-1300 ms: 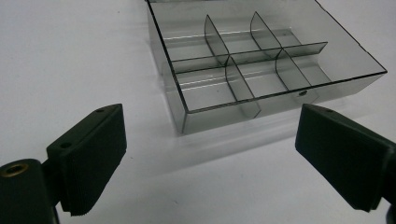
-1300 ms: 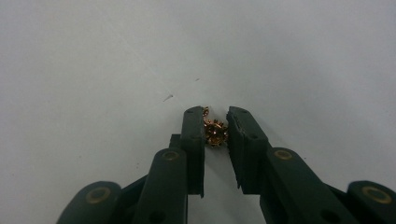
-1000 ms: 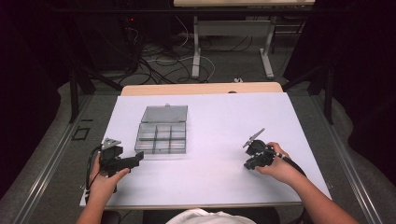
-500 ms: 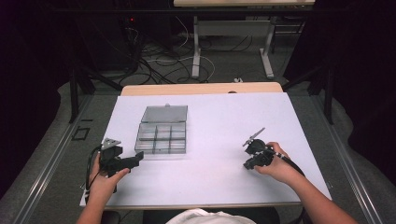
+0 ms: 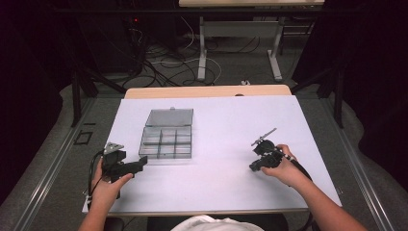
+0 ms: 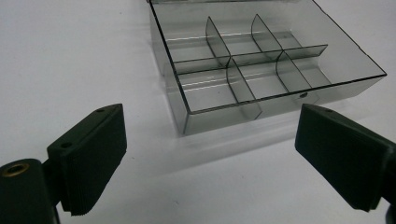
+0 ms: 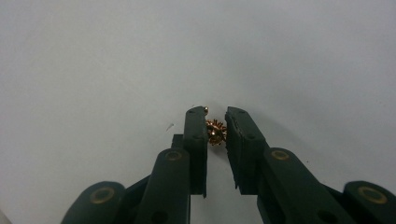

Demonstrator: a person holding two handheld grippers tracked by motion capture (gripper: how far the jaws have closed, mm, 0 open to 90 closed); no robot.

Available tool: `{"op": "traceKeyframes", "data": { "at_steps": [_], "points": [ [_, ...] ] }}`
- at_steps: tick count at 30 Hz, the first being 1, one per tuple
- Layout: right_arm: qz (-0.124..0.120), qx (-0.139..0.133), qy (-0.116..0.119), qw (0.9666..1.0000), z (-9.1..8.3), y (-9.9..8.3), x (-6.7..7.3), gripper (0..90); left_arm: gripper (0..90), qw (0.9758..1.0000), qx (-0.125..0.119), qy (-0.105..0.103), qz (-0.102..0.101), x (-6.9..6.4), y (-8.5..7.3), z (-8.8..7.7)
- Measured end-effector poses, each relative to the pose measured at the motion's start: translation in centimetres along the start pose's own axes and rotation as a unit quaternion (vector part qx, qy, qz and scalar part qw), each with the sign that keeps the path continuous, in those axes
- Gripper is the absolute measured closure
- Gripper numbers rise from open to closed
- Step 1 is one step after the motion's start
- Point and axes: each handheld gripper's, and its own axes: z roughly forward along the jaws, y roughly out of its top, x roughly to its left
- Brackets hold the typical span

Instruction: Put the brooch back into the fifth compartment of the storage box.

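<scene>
A clear plastic compartment box point(image 5: 167, 143) lies on the white table with its lid point(image 5: 169, 117) folded back; its several compartments point(image 6: 261, 65) look empty. My left gripper point(image 5: 140, 163) rests just left of and in front of the box, pointing at its near corner. In the left gripper view its jaws point(image 6: 210, 154) stand wide apart with nothing between them. My right gripper point(image 5: 253, 167) sits at the right of the table, tips down on the surface. It point(image 7: 215, 126) is shut on a small gold toothed piece point(image 7: 215, 132), pinched between the pads.
The white table top point(image 5: 231, 120) stretches between the two hands, with a wooden edge point(image 5: 207, 91) at the far side. Beyond it are desk legs and cables on the floor. A person's forearms come in from the near edge.
</scene>
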Motion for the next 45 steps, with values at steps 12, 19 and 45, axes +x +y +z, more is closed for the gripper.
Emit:
{"op": "traceKeyframes", "data": {
  "at_steps": [12,19,45],
  "points": [
    [0.034,0.011,0.003,0.9994,-0.5,0.8,0.0,79.1,9.0,1.0,-0.005,0.001,-0.002,0.0,0.0,0.0],
    [0.049,-0.058,0.019,0.997,0.2,1.0,0.0,79.1,9.0,1.0,-0.006,0.002,-0.001,0.0,0.0,0.0],
    [0.045,-0.047,0.028,0.9974,-1.1,3.6,0.5,79.1,9.5,1.0,-0.007,0.002,-0.005,0.0,0.0,-0.1]
  ]
}}
